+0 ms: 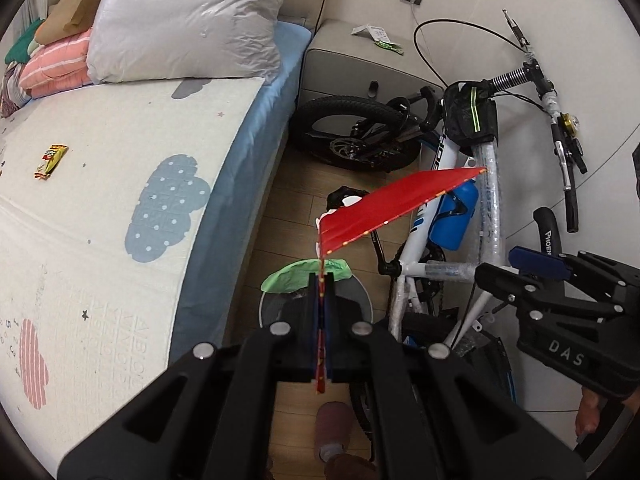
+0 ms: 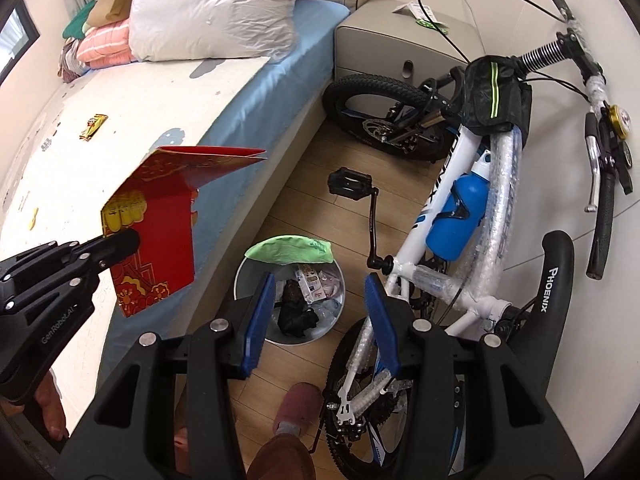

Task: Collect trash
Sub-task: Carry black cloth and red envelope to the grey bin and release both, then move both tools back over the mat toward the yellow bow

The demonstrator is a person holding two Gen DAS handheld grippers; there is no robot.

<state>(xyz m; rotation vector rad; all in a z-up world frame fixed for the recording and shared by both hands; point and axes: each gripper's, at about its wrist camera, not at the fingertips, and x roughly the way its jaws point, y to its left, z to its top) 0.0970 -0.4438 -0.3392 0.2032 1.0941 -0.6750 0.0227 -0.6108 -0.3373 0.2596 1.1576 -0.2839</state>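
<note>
My left gripper (image 1: 321, 280) is shut on a red envelope (image 1: 392, 208) with gold print, which sticks up and fans out to the right above the round metal trash bin (image 1: 360, 300). From the right wrist view the same red envelope (image 2: 160, 216) hangs over the bed edge in the left gripper (image 2: 128, 240). My right gripper (image 2: 320, 284) is open with nothing between its blue pads, above the trash bin (image 2: 248, 276), which holds wrappers and a black item under a green bag flap (image 2: 290, 249). A yellow snack wrapper (image 1: 50, 161) lies on the bed.
A white bicycle (image 2: 452, 200) with a blue bottle leans along the wall at the right. A grey nightstand (image 1: 352, 68) carries small wrappers. Pillows and folded clothes are piled at the bed's head (image 1: 184, 20). A slippered foot (image 2: 296, 408) stands on the wooden floor near the bin.
</note>
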